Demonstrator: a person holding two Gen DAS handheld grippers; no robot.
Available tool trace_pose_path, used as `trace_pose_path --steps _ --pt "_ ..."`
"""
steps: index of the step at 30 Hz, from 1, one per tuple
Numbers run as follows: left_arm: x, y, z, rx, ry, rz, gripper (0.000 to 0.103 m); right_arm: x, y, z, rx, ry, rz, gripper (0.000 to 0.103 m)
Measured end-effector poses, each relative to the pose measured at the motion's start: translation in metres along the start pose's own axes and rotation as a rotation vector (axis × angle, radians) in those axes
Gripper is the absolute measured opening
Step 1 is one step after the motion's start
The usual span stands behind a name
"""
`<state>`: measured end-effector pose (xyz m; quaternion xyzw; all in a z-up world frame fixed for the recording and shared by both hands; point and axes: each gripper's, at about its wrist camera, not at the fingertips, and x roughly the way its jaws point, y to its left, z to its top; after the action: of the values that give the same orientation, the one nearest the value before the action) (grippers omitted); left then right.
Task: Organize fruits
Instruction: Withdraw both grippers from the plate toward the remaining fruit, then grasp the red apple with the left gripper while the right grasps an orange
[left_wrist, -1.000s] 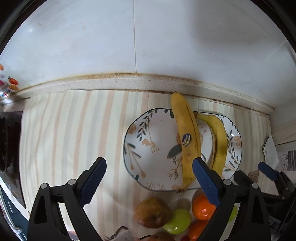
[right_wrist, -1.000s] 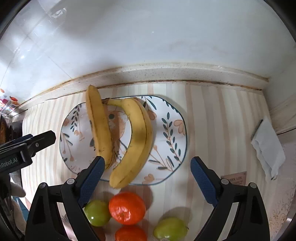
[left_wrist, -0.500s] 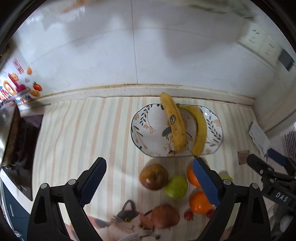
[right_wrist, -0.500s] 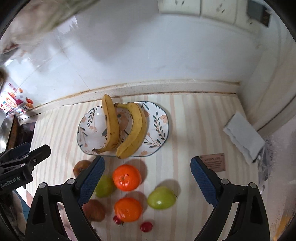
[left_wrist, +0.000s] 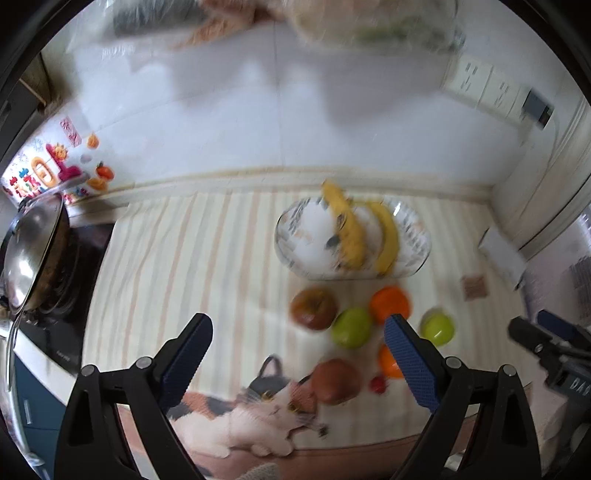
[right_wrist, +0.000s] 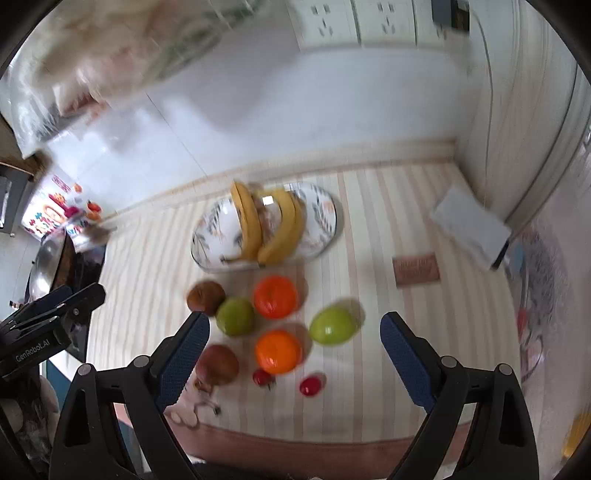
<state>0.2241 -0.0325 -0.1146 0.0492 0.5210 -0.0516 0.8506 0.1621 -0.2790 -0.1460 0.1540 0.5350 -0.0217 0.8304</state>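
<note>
Both tools hang above the desk with nothing in them: the left tool (left_wrist: 297, 354) has its jaws wide apart, and so does the right tool (right_wrist: 293, 349). Nearest below lie two small red fruits (right_wrist: 310, 386), then two brown pears (right_wrist: 217, 363), two oranges (right_wrist: 277, 351) and two green apples (right_wrist: 331, 325), all loose on the striped cloth (right_wrist: 369, 221). Beyond them the patterned plate (right_wrist: 321, 221) holds only the bananas (right_wrist: 280, 225), near the wall. By my reckoning the bananas are sorted and every round fruit is yet to be placed, so most of the work is left.
</note>
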Motion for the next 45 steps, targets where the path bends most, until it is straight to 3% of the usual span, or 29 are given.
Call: trace_pose_path --steps 6,17,20,21,22,23,26,32,36,38,41,45 --pt "0.067 0.008 -0.032 -0.018 0.215 -0.033 0.095 0.069 -0.026 -0.022 0.128 0.189 0.129 0.09" --pt "0.164 -0.047 -0.064 0.023 0.494 -0.215 0.095 0.125 -0.034 -0.038 0.18 0.287 0.169 0.085" --pt "0.176 -0.057 -0.067 0.05 0.499 -0.178 0.094 0.135 -0.032 -0.039 0.175 0.305 0.163 0.085" --pt "0.18 -0.057 -0.068 0.046 0.489 -0.177 0.09 0.138 -0.032 -0.039 0.173 0.309 0.16 0.085" --pt "0.181 -0.055 -0.069 0.039 0.483 -0.175 0.083 0.138 -0.031 -0.037 0.173 0.314 0.161 0.085" --pt "0.183 -0.053 -0.07 0.033 0.485 -0.165 0.065 0.14 -0.03 -0.037 0.174 0.32 0.163 0.085" --pt "0.186 -0.043 -0.073 -0.014 0.484 -0.202 0.066 0.15 -0.026 -0.037 0.171 0.341 0.164 0.085" --pt "0.179 -0.005 -0.081 -0.048 0.472 -0.125 0.066 0.173 -0.005 -0.031 0.132 0.37 0.163 0.085" --pt "0.181 0.02 -0.082 -0.119 0.485 -0.145 0.067 0.197 0.012 -0.027 0.091 0.391 0.142 0.085" --pt "0.187 0.019 -0.083 -0.124 0.5 -0.147 0.068 0.211 0.02 -0.029 0.077 0.412 0.126 0.083" --pt "0.191 0.009 -0.08 -0.085 0.479 -0.089 0.067 0.222 0.027 -0.031 0.069 0.425 0.115 0.078" --pt "0.189 0.007 -0.078 -0.115 0.448 -0.074 0.064 0.227 0.04 -0.031 0.023 0.39 0.081 0.072"
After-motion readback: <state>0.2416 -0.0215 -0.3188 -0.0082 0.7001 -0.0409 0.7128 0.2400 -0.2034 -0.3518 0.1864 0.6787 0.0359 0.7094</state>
